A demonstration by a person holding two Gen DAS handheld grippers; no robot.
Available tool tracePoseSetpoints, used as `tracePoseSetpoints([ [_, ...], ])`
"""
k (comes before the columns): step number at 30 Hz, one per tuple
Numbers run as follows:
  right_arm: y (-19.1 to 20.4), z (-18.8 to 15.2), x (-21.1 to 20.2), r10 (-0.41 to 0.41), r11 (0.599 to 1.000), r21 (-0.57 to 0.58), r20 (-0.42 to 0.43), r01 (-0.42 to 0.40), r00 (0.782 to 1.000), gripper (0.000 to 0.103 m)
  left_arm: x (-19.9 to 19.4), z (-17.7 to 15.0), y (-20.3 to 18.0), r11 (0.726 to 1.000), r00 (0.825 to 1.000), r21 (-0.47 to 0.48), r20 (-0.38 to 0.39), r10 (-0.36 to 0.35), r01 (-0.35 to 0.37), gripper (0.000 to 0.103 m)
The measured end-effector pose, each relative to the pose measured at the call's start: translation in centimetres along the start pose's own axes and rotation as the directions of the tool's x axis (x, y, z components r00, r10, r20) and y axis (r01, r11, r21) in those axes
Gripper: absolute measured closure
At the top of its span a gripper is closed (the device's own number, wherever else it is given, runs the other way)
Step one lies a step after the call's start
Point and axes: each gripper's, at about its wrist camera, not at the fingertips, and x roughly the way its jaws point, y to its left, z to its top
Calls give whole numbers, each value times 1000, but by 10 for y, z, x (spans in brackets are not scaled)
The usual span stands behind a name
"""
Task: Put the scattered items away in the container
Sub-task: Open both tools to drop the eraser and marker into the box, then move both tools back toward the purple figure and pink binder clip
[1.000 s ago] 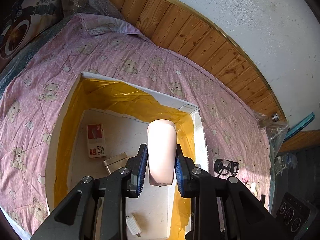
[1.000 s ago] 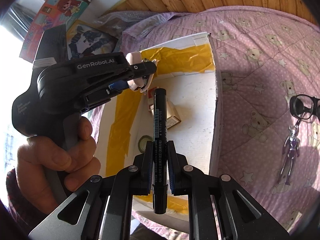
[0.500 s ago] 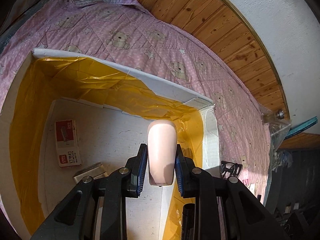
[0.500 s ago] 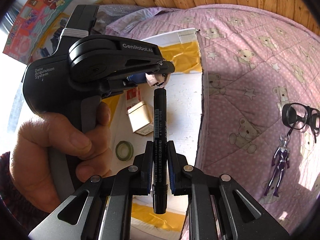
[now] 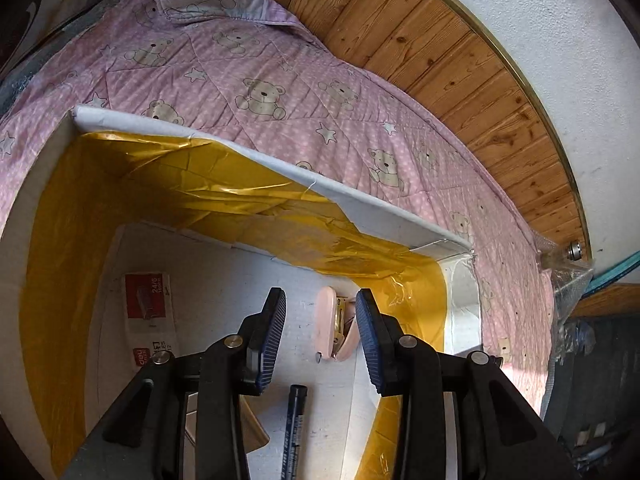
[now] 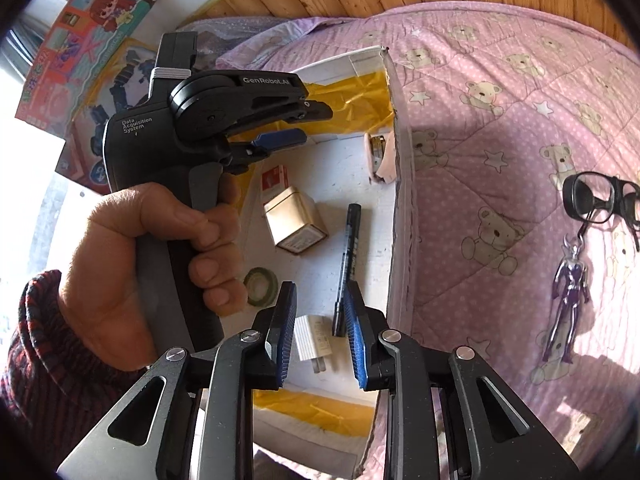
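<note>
Glossy yellow film (image 5: 224, 196) (crinkled) lining white box (image 5: 372, 204), quilted cotton bedspread (image 5: 320, 92), wooden panelling (image 5: 460, 64)

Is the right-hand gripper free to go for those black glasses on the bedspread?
Probably yes: the right gripper is open and empty, and the glasses lie uncovered on the pink quilt, outside the box.

sunlit pink bear-print quilt (image 5: 304, 92) against wood panelling (image 5: 460, 64), white wall (image 5: 560, 32) above, perhaps plaster

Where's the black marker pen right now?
The black marker pen lies flat on the white box's floor in the right wrist view, between the tan carton and the right wall.
</note>
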Motion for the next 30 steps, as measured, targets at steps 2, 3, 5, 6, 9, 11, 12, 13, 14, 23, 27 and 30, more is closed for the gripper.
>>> tracePoseSetpoints([
  [2, 1, -7, -5, 11, 1000, -5, 3, -11, 1000, 74, -4, -6, -1, 1000, 1000, -1, 0, 2, -2, 65],
  [3, 2, -11, -7, 14, 1000, -9, 6, -14, 1000, 74, -6, -9, -2, 1000, 1000, 1, -5, 2, -2, 65],
  [5, 5, -18, -13, 17, 1000, -22, 14, -17, 1000, 73, -10, -16, -2, 1000, 1000, -14, -14, 11, -12, 65],
  [6, 7, -21, -16, 17, 999, -31, 20, -17, 1000, 73, -12, -20, -4, 1000, 1000, -23, -19, 0, -1, 65],
  [9, 12, -30, -29, 26, 998, -62, 44, -23, 999, 73, -23, -31, -7, 999, 1000, -30, -15, -9, 9, 65],
  [11, 12, -36, -37, 26, 997, -75, 63, -22, 998, 73, -31, -36, -11, 999, 1000, -32, -10, -16, 15, 65],
  [12, 12, -39, -41, 28, 997, -76, 70, -23, 997, 73, -37, -38, -13, 999, 1000, -33, 0, -15, 15, 65],
  [13, 10, -41, -44, 29, 997, -76, 78, -23, 997, 73, -42, -41, -15, 999, 1000, -34, 7, -28, 28, 65],
  [14, 8, -44, -48, 29, 997, -74, 85, -23, 996, 73, -48, -43, -17, 999, 999, -33, 10, -38, 39, 65],
  [23, -13, -69, -71, 64, 997, -38, 113, -60, 992, 73, -88, -68, -40, 997, 996, 16, 48, -79, 78, 62],
  [27, -23, -78, -77, 72, 997, -18, 117, -71, 990, 73, -97, -87, -54, 994, 995, 61, 51, -91, 88, 62],
  [30, -34, -86, -81, 79, 997, 0, 120, -80, 990, 73, -101, -101, -65, 993, 995, 87, 51, -88, 84, 62],
])
